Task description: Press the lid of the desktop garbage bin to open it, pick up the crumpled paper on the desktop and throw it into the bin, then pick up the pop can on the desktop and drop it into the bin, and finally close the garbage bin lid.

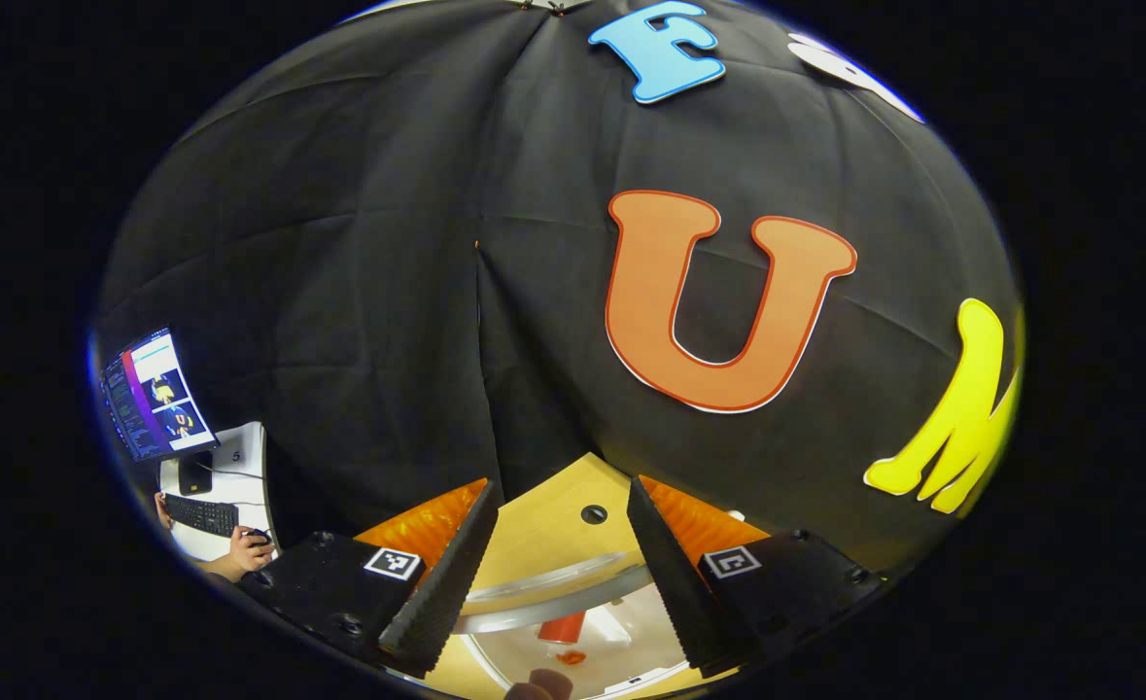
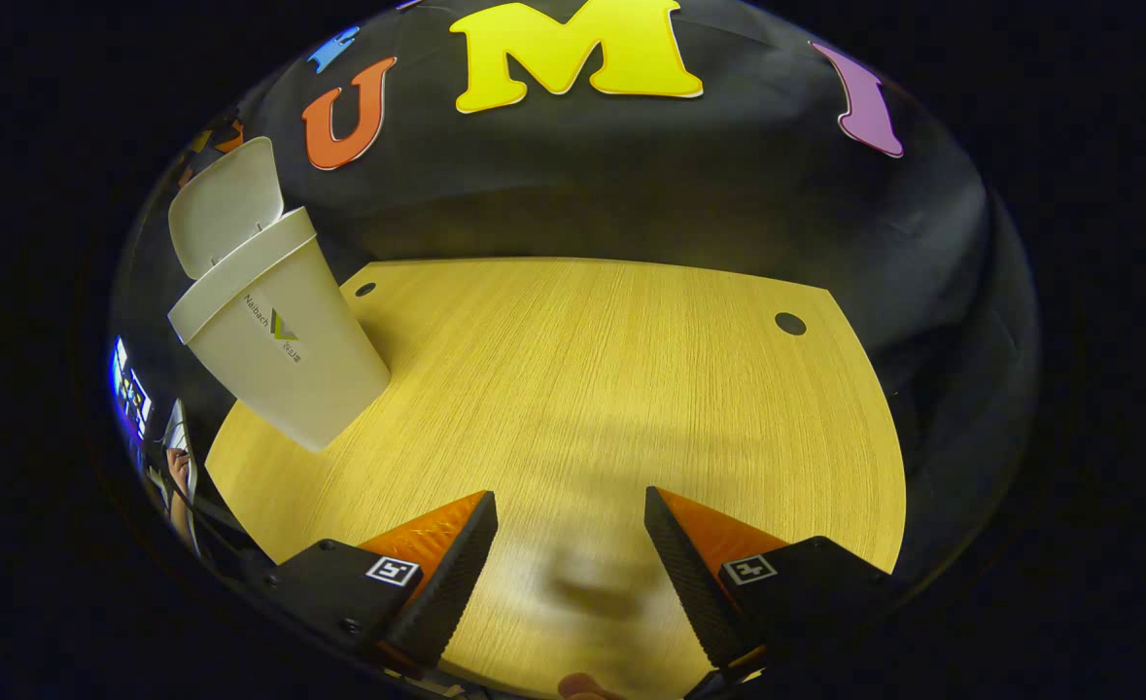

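Fingers (image 1: pixel 456 574) of the left gripper (image 1: pixel 558 574) stand spread, grasping nothing, above the garbage bin's (image 1: pixel 553 598) open mouth, where an orange pop can (image 1: pixel 563 627) lies inside. Right gripper (image 2: pixel 571 574) is likewise released over the bare wooden desktop (image 2: pixel 582 389); the bin stands at far left, its lid (image 2: pixel 223 199) raised.
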Demonstrator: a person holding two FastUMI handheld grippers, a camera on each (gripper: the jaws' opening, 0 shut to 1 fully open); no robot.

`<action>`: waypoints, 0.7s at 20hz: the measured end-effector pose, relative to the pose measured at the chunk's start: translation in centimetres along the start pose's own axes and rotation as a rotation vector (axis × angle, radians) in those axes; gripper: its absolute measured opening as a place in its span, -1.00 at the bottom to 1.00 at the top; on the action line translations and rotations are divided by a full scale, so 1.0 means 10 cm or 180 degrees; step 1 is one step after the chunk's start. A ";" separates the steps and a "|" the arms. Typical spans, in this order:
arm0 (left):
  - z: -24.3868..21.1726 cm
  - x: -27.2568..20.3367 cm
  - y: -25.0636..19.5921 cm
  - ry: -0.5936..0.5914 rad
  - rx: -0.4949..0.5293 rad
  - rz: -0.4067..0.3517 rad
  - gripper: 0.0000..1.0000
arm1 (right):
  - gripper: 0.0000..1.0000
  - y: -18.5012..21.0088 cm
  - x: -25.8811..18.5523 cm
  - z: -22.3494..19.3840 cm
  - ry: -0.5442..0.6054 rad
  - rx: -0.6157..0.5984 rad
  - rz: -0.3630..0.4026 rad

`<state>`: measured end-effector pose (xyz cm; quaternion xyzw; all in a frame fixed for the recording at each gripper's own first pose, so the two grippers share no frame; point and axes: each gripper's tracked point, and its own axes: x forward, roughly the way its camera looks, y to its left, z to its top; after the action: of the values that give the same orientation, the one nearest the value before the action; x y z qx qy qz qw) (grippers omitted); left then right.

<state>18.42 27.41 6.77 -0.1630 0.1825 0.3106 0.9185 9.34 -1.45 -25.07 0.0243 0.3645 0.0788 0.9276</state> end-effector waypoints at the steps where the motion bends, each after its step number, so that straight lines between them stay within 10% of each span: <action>1: -0.07 -0.04 -0.04 0.0000 -0.0032 -0.0026 0.80 | 0.94 0.00 0.00 0.00 0.0001 -0.0026 0.0001; 14: -1.40 -0.67 -0.48 0.0070 0.0114 -0.0103 0.80 | 0.97 0.05 -0.07 0.07 -0.0252 -0.0272 0.0088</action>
<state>13.24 14.63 -1.74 -0.1529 0.1955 0.2905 0.9241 9.24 -1.10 -24.07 -0.0072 0.3233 0.1060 0.9403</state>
